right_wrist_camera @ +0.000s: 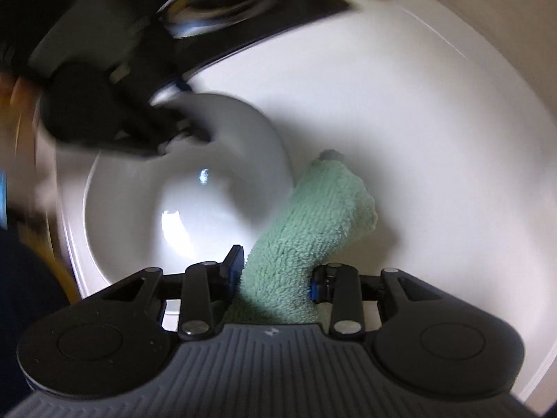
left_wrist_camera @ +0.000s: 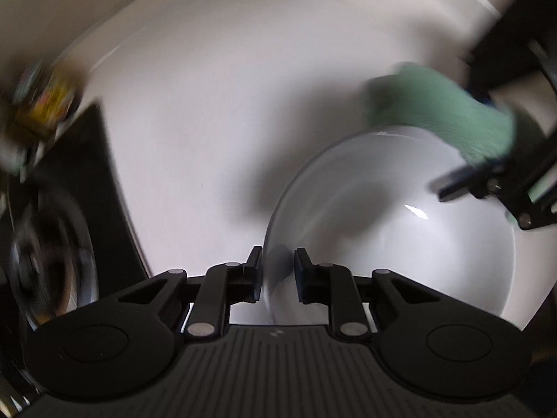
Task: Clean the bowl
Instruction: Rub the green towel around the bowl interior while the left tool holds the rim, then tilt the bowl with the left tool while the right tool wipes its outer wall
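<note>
Clamped on the near rim of the glossy white ceramic bowl (left_wrist_camera: 400,230) by the black left gripper (left_wrist_camera: 277,275), one finger inside, one outside. Pinched in the black right gripper (right_wrist_camera: 275,275): a folded green terry cloth (right_wrist_camera: 313,216), hanging just outside the far rim. Blurred throughout, so mid-stroke by the look of it. Best to keep the rim grip firm, press the cloth flat to the wall, sweep round. Beneath, the white sink basin (left_wrist_camera: 209,104); beyond, a dark counter edge (right_wrist_camera: 278,31).
</note>
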{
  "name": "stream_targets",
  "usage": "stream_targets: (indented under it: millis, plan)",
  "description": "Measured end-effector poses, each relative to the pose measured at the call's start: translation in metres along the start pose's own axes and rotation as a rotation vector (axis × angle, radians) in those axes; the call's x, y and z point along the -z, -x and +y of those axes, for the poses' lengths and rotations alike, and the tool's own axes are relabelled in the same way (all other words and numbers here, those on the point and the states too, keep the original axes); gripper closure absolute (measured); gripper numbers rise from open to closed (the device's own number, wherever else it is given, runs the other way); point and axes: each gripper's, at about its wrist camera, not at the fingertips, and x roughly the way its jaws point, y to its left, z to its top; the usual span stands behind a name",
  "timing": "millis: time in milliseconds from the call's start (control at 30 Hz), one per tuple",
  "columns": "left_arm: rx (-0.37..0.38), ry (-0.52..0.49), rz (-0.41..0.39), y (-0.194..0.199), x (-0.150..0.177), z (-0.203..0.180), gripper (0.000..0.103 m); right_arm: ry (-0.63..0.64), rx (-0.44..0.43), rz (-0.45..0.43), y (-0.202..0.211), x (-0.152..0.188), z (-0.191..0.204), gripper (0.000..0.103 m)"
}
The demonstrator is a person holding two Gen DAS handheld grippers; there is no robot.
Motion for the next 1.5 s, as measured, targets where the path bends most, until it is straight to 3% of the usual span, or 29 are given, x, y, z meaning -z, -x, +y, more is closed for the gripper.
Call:
stream_targets:
  millis: [100,200,300,400,600,767,867,933,1033,1100,1200,1300,1500]
  plan:
    - [0.031,-0.085,0.051,-0.008,-0.017,0.0,0.073,0.222,-0.017,0.034,-0.011,-0.018,-0.005,0.069]
    - [0.104,-0.033,0.052,-0.012,-0.024,0.013,0.072,0.246,-0.014,0.02,-0.018,-0.023,-0.011,0.07]
    - [0.154,0.104,-0.001,-0.013,-0.018,0.026,0.068,0.093,0.017,-0.028,-0.02,-0.013,-0.012,0.07]
    - [0.158,0.23,-0.052,-0.011,-0.006,0.031,0.064,-0.061,0.049,-0.075,-0.023,-0.004,-0.014,0.074]
    - [0.109,0.411,-0.136,-0.005,0.014,0.029,0.06,-0.726,0.172,-0.226,-0.021,0.042,0.006,0.074]
    - [0.089,0.547,-0.178,0.004,0.031,0.024,0.055,-1.114,0.193,-0.354,-0.022,0.075,0.052,0.07]
    - [0.016,0.644,-0.207,0.009,0.046,0.012,0.053,-1.266,0.208,-0.408,-0.024,0.086,0.075,0.068]
    - [-0.041,0.673,-0.204,0.011,0.052,0.003,0.053,-1.209,0.237,-0.393,-0.027,0.079,0.079,0.067]
    - [-0.098,0.595,-0.15,0.01,0.057,-0.002,0.064,-0.928,0.23,-0.333,-0.03,0.061,0.062,0.068]
    - [-0.077,0.493,-0.126,0.011,0.057,0.0,0.072,-0.739,0.198,-0.284,-0.028,0.056,0.046,0.068]
    - [-0.022,0.341,-0.105,0.013,0.052,0.009,0.073,-0.515,0.132,-0.223,-0.025,0.047,0.026,0.068]
    - [0.01,0.202,-0.082,0.015,0.041,0.011,0.073,-0.19,0.045,-0.142,-0.031,0.023,0.0,0.068]
    - [0.052,-0.008,-0.018,0.002,0.003,0.008,0.069,0.171,-0.024,-0.06,-0.033,-0.008,-0.003,0.068]
